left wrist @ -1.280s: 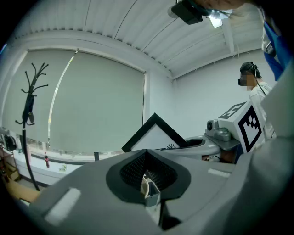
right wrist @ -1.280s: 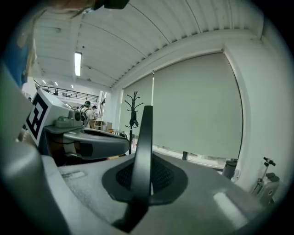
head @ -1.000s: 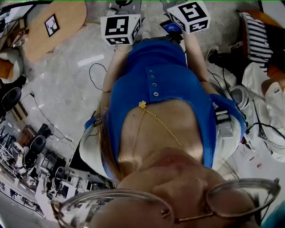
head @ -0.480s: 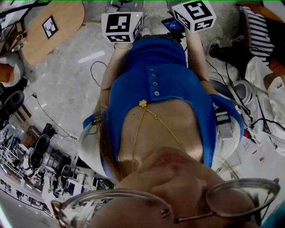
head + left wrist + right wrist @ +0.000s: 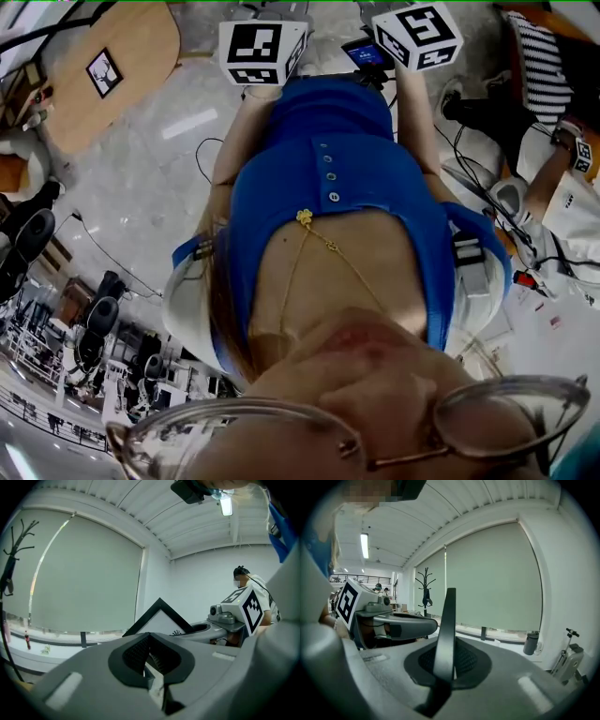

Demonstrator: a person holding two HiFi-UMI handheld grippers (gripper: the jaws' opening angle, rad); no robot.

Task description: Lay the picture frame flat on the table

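My right tongs (image 5: 449, 645) are clamped on the thin, black-rimmed rectangular picture frame (image 5: 448, 616), which stands edge-on between the pads and rises well past their tips. My left tongs (image 5: 150, 637) have their jaws drawn together as well. A thin pale sliver shows low between those pads and I cannot tell what it is, while a black corner of the frame, with its white picture, pokes up just beyond them. So the frame is up in the air in front of me, and the tan wooden tabletop with the square black-and-white marker (image 5: 141, 37) lies well apart, toward my left. The main risk, I judge, is that narrow pinch on one rim. Most of the frame reaches out past the pads, so a quick swing toward the table could make it pivot or slide free and drop onto the pale stone floor (image 5: 150, 178). If it comes down tilted, a corner could land first and be knocked loose or chipped. Neither tongs' view shows the table, so I might also misjudge the height and let go too early.
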